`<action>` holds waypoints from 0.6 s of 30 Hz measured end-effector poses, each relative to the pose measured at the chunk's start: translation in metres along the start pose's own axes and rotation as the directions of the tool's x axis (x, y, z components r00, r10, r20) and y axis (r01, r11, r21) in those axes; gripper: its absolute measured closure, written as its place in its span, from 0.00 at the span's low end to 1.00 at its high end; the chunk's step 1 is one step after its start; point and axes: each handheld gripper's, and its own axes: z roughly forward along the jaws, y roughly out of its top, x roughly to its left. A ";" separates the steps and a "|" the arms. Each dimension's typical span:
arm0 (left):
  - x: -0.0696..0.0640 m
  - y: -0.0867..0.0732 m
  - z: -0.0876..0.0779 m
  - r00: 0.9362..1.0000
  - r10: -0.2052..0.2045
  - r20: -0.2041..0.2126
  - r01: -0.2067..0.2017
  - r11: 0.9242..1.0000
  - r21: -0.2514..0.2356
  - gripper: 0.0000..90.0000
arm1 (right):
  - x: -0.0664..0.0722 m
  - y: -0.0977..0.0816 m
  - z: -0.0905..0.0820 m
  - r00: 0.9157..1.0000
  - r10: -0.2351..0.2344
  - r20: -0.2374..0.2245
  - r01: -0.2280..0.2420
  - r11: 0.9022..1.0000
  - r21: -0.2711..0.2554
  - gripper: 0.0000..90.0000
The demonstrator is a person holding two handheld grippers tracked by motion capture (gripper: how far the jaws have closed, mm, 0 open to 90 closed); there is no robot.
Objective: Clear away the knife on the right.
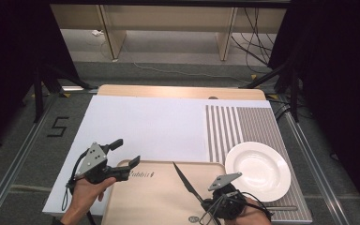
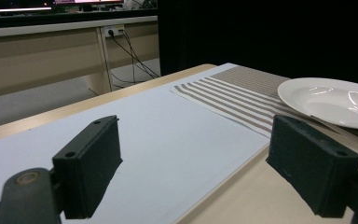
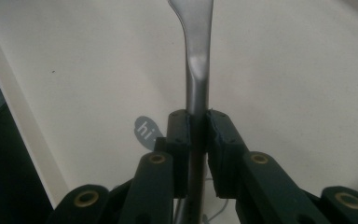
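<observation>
A light wooden table [image 1: 178, 91] carries a white sheet, a grey-and-white striped placemat [image 1: 243, 126] on its right side and, nearest the person, a wide beige plastic tray [image 1: 154, 197]. On the near right part of the placemat sits a round white ceramic plate [image 1: 258, 171], just beside the tray's right edge. The right gripper [image 1: 205, 202] holds a slim silver metal table knife [image 1: 185, 180] above the tray — its jaws are clamped on the handle, as the right gripper view shows [image 3: 196, 122]. The knife's long axis runs from the gripper up and to the left, blade tip pointing away from the plate, so the plate lies to the right of the held handle, close by. The left gripper [image 1: 124, 154] hovers over the tray's far left corner with its jaws wide apart and nothing between them (the plate is well off on its far side) — the right hand is plainly the nearer one for setting the knife down by the plate.
</observation>
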 end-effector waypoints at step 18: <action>-0.004 -0.003 -0.005 1.000 0.022 0.010 -0.022 1.000 0.005 0.18 | 0.008 -0.006 0.005 1.000 -0.020 0.000 0.020 0.998 0.063 0.89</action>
